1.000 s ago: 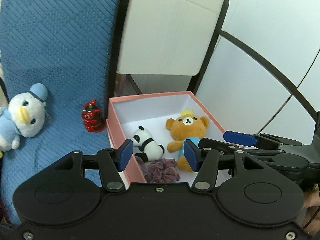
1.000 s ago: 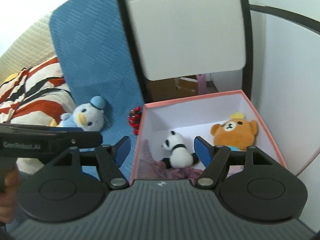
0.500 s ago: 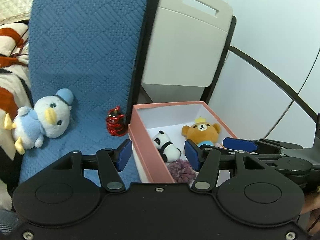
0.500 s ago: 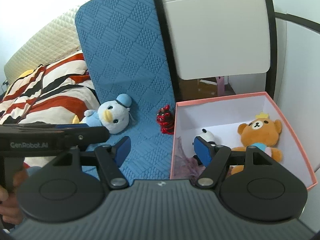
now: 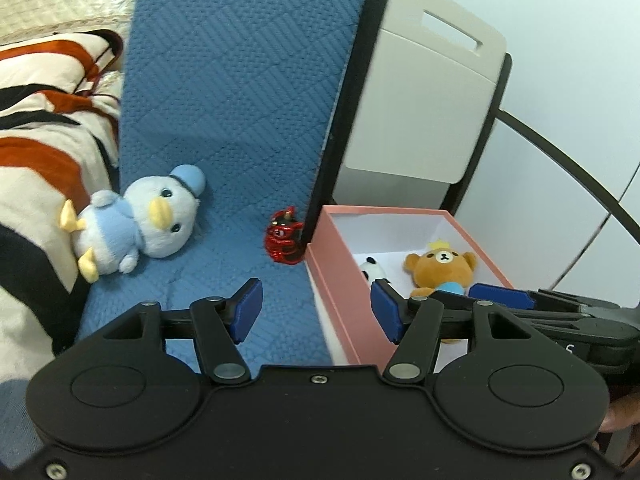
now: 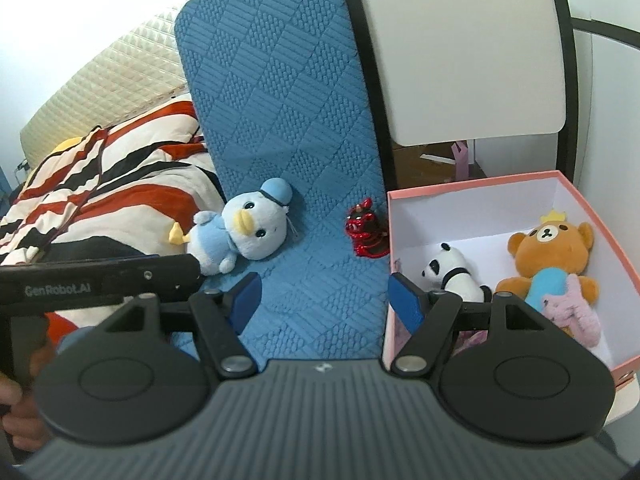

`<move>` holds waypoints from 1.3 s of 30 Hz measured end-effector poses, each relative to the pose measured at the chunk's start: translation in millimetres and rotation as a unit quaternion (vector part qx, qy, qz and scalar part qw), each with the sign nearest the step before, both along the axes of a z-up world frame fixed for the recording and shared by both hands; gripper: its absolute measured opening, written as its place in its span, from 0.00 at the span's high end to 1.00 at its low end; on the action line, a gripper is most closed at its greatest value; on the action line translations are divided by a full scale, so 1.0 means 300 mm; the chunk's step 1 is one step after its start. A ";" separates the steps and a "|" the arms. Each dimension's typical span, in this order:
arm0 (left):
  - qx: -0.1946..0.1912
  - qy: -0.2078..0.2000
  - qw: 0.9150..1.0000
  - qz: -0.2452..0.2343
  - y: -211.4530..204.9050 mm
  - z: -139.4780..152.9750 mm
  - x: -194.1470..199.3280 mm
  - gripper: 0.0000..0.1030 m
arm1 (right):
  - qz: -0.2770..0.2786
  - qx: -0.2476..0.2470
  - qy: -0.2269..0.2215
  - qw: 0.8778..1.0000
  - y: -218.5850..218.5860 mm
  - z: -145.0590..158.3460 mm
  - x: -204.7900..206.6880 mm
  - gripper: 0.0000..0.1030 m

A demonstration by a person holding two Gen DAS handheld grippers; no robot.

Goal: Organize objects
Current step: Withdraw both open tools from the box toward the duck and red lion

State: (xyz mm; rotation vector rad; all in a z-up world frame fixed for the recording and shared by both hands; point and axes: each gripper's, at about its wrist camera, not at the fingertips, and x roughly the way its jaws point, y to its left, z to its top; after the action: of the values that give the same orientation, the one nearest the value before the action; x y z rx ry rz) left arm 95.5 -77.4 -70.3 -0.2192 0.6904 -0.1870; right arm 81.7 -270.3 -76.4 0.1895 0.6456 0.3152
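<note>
Side by side, left hand-held gripper (image 5: 316, 312) and right hand-held gripper (image 6: 322, 300), both agape, empty.

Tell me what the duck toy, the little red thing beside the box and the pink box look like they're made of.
Duck toy: soft plush, its surface fuzzy and matte.
Red thing: probably shiny plastic or foil, since it glints; too small to be sure.
Pink box: looks like stiff cardboard, with thin straight walls, matte pink outside and white inside.
</note>
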 end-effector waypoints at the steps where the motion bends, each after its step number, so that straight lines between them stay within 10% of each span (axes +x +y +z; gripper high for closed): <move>1: 0.002 0.000 1.000 0.002 0.008 -0.002 -0.006 0.43 | 0.001 -0.001 0.000 1.000 0.007 -0.003 -0.005 0.30; 20: 0.015 -0.010 0.999 0.034 0.086 -0.002 -0.121 0.35 | -0.002 0.009 -0.002 1.000 0.085 -0.038 -0.100 0.30; 31: 0.012 -0.012 0.999 0.049 0.119 -0.013 -0.145 0.08 | -0.005 0.015 0.006 1.000 0.089 -0.051 -0.097 0.30; 35: 0.022 -0.013 0.998 0.056 0.140 -0.029 -0.127 0.01 | 0.000 0.017 0.008 1.000 0.092 -0.062 -0.078 0.07; 39: 0.045 -0.009 0.997 0.063 0.168 -0.051 -0.086 0.01 | 0.003 0.016 0.015 1.000 0.106 -0.078 -0.045 0.06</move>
State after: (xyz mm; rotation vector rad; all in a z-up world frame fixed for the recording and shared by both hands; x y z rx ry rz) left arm 69.7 -27.1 -85.6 -0.1736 0.6632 -0.0375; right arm 68.3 -238.4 -99.8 0.2230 0.6716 0.3288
